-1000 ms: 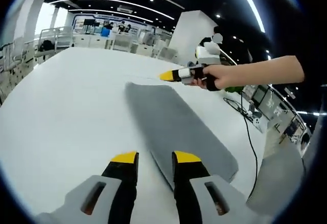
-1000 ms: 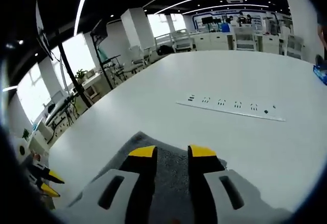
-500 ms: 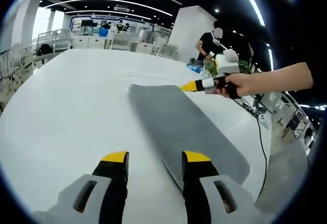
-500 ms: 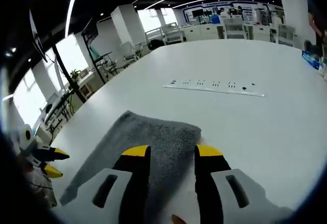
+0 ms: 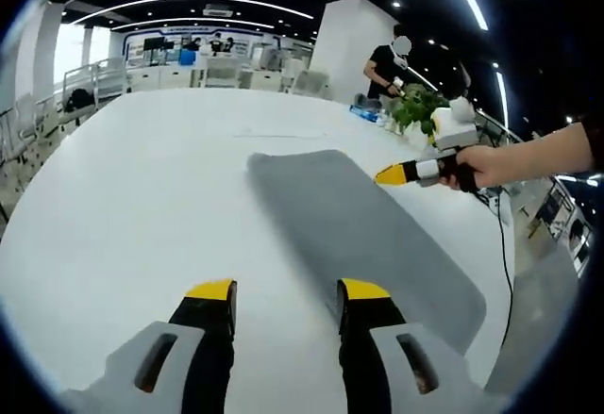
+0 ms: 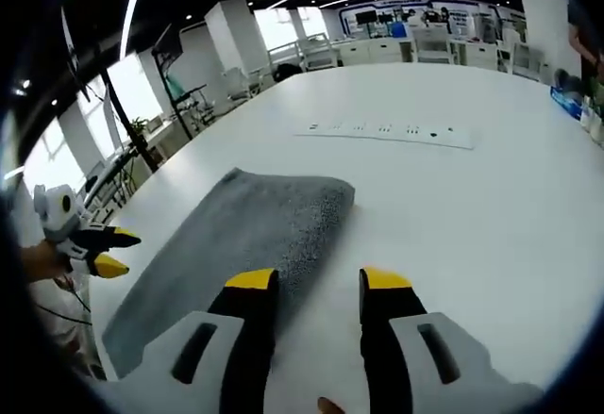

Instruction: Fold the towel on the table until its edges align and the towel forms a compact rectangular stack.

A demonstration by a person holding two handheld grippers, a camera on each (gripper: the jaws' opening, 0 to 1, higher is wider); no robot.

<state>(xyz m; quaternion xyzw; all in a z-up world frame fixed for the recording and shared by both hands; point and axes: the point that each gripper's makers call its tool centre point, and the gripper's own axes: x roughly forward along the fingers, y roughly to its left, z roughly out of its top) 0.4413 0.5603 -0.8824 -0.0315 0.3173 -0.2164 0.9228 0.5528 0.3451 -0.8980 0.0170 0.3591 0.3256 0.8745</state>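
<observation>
- Towel (image 5: 363, 230) lies flat on the white table (image 5: 123, 207) as one long grey strip; looks folded lengthwise already, long edges roughly matched, so I judge a short-way fold is what's left.
- My left gripper (image 5: 286, 291) hovers above the table w/ jaws apart, nothing between them. It sits just off the towel's near long edge, so the cloth stays in plain sight.
- My right gripper (image 6: 312, 280) is also spread wide and empty, its left jaw tip over the towel's edge, right tip over bare table. In the left gripper view it shows as the other tool (image 5: 415, 171), hanging beside the far long edge.
- Both tools are off the cloth, prob. so I can check alignment.
- Towel (image 6: 236, 240): thick terry, nubbly pile, soft rounded corners, slight puff at the folded end.
- Table is smooth, matte, w/ a flat power strip (image 6: 385, 131) well apart beyond the towel.
- Tong tips are yellow, bodies black and grey plastic.
</observation>
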